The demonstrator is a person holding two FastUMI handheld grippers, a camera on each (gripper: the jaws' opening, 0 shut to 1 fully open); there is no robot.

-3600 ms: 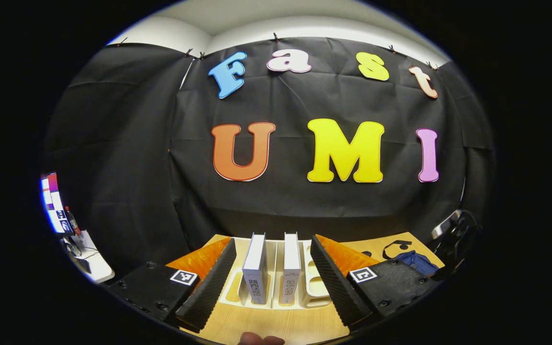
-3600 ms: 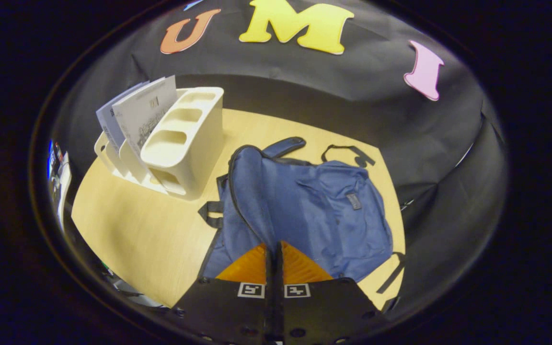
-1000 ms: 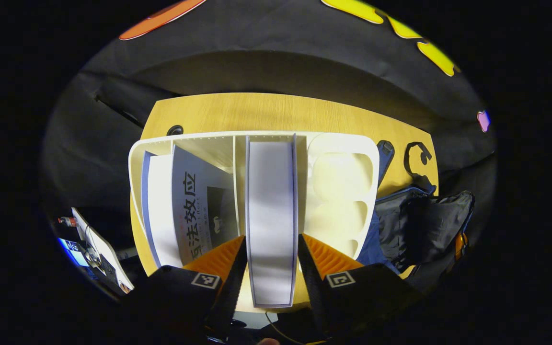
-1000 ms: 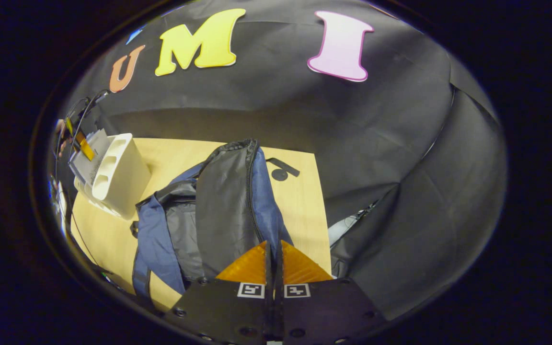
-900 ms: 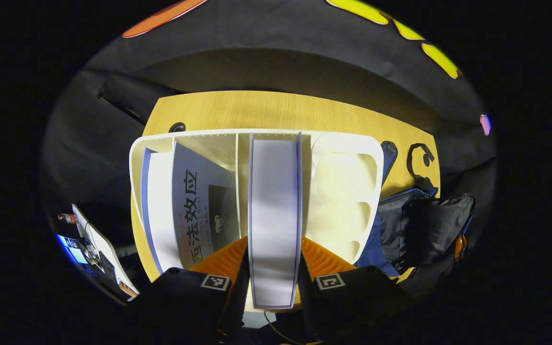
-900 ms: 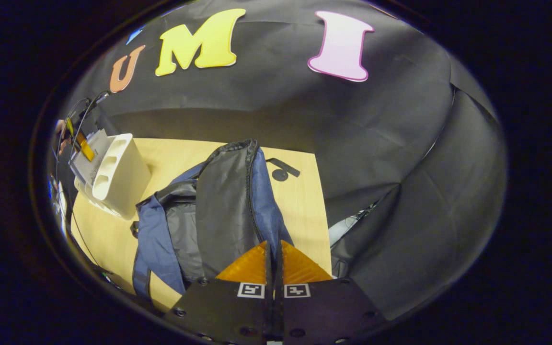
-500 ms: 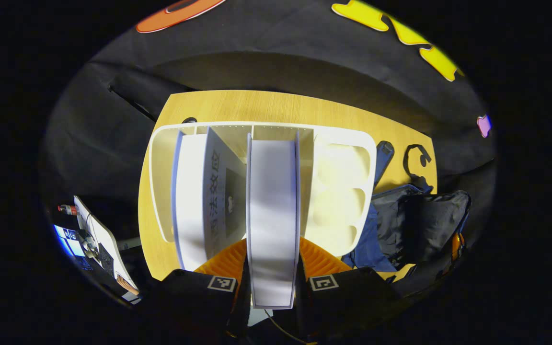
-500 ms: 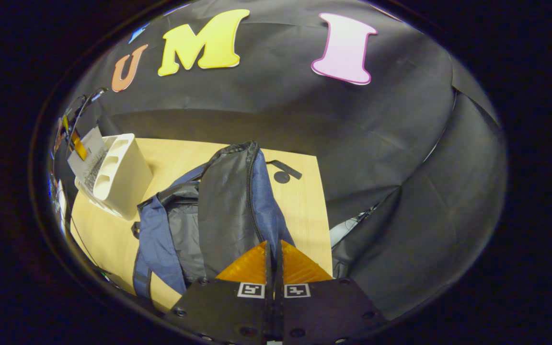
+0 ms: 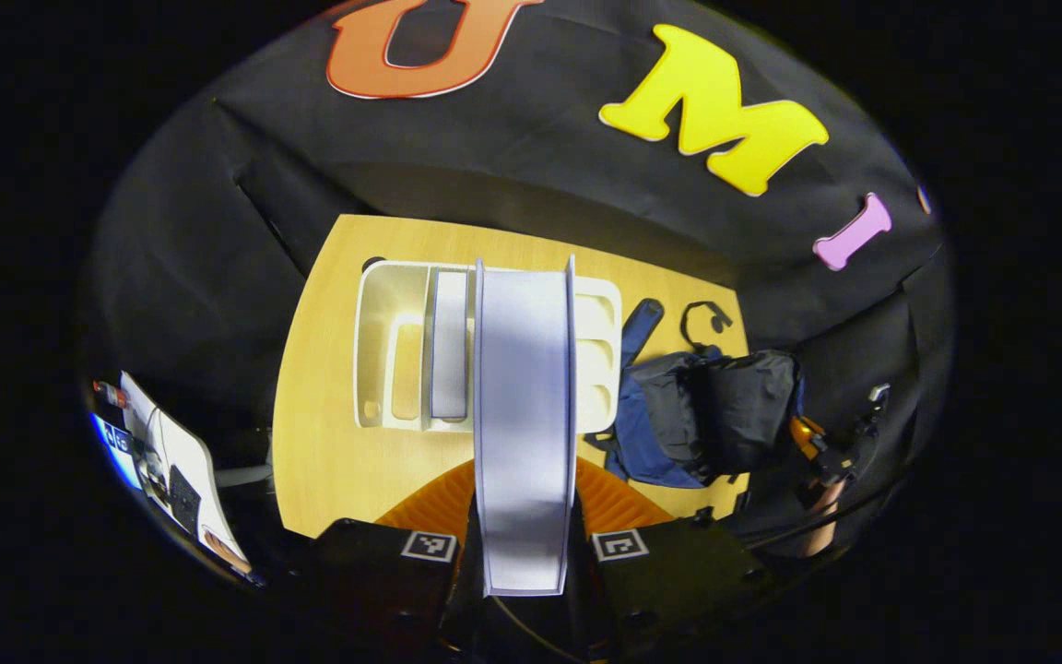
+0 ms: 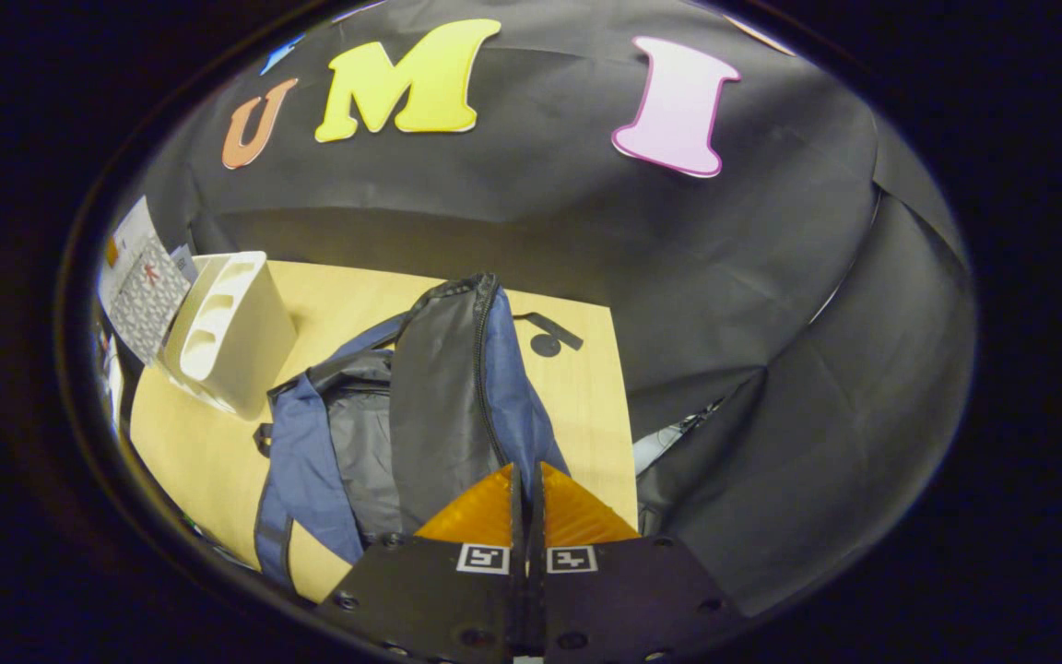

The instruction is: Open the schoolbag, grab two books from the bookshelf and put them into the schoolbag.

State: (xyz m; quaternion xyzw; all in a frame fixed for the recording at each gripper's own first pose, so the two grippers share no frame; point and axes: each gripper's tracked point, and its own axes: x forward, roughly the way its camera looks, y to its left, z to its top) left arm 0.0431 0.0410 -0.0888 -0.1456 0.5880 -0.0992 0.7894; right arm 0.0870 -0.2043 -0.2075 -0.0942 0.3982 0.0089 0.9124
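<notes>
Left gripper view: book (image 9: 524, 406), long axis running straight away from the camera, page edge up, above the white bookshelf (image 9: 383, 355); its covers are hidden. Left gripper (image 9: 525, 516) clenched on its near end.

Right gripper view: right gripper (image 10: 526, 503) pinching the open schoolbag (image 10: 439, 406) flap, which stands upright on the table (image 10: 577, 387); bag interior hard to make out.

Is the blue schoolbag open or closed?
Open. The right gripper holds the schoolbag flap up, showing its grey lining.

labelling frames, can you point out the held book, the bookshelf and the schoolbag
held book (image 9: 524, 424), left gripper view, on its white page edge
bookshelf (image 10: 241, 346), right gripper view, on its side wall
schoolbag (image 10: 439, 406), right gripper view, on the raised flap's dark lining
</notes>
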